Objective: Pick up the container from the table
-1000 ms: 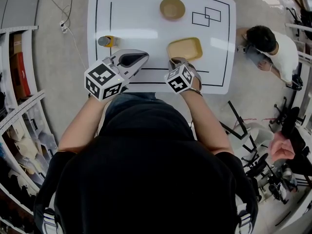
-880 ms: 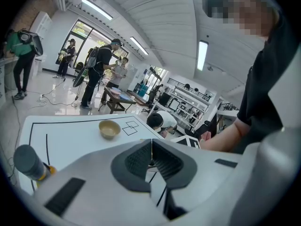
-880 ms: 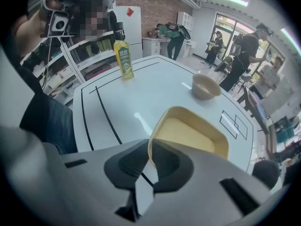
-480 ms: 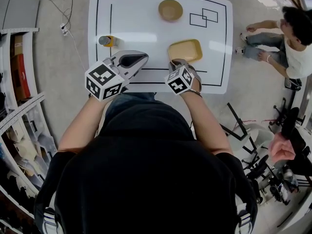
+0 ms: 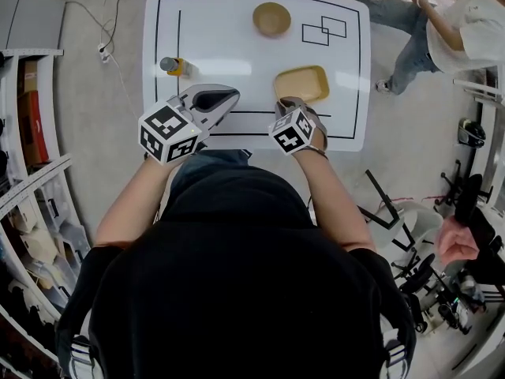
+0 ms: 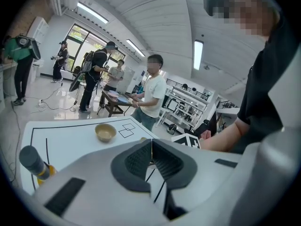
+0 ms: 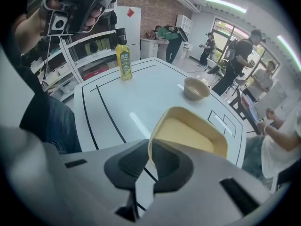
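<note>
- Only the bystander (image 5: 450, 22) has moved: a second ago that person sat by the table's 3 o'clock edge and now stands off its 1 o'clock corner. Your two grippers and everything on the table sit where they did.
- Your right gripper (image 7: 150, 160) is clenched on the near rim of the yellow container (image 5: 301, 84), the thin wall pinched between its dark pads.
- That container lies at about 4 o'clock from the middle of the white table (image 5: 213, 30), just beyond the marked line. Whether it rests flat on the surface cannot be told.
- Your left gripper (image 5: 229, 95) has its pads pressed together with nothing between them, over the near edge at 7 o'clock.
- At 12 o'clock stands a tan bowl (image 5: 271, 19), well apart from the container.
- At 9 o'clock lies a bottle (image 5: 175, 66) with a yellow label.
</note>
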Demonstrator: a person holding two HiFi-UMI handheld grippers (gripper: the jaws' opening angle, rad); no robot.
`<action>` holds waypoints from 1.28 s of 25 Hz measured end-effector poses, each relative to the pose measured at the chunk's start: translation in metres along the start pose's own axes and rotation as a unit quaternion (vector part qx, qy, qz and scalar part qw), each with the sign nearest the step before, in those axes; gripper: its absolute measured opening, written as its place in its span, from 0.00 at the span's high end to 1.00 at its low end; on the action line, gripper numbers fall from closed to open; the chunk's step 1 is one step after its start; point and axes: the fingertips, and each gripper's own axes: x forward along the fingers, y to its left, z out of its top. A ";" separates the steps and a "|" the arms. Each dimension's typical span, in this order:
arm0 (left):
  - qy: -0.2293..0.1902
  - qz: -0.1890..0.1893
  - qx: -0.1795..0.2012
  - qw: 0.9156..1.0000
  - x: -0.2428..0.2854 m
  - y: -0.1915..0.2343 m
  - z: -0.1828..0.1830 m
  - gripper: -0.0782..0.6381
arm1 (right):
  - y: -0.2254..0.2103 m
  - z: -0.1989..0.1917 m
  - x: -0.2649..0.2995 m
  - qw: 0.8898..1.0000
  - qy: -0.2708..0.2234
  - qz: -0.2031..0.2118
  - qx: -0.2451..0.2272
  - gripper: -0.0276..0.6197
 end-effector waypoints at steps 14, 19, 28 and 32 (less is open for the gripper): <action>-0.009 0.007 0.019 1.000 -0.008 -0.011 0.009 0.88 | -0.011 -0.004 -0.024 1.000 0.000 -0.018 0.001 0.92; -0.013 0.011 0.025 1.000 -0.012 -0.014 0.013 0.88 | -0.010 -0.002 -0.031 1.000 -0.003 -0.021 -0.001 0.92; -0.021 0.023 0.039 0.999 -0.021 -0.018 0.025 0.88 | -0.013 -0.004 -0.044 1.000 -0.007 -0.026 -0.006 0.92; -0.027 0.026 0.046 0.998 -0.024 -0.022 0.030 0.88 | -0.016 -0.001 -0.053 0.999 -0.013 -0.031 -0.003 0.92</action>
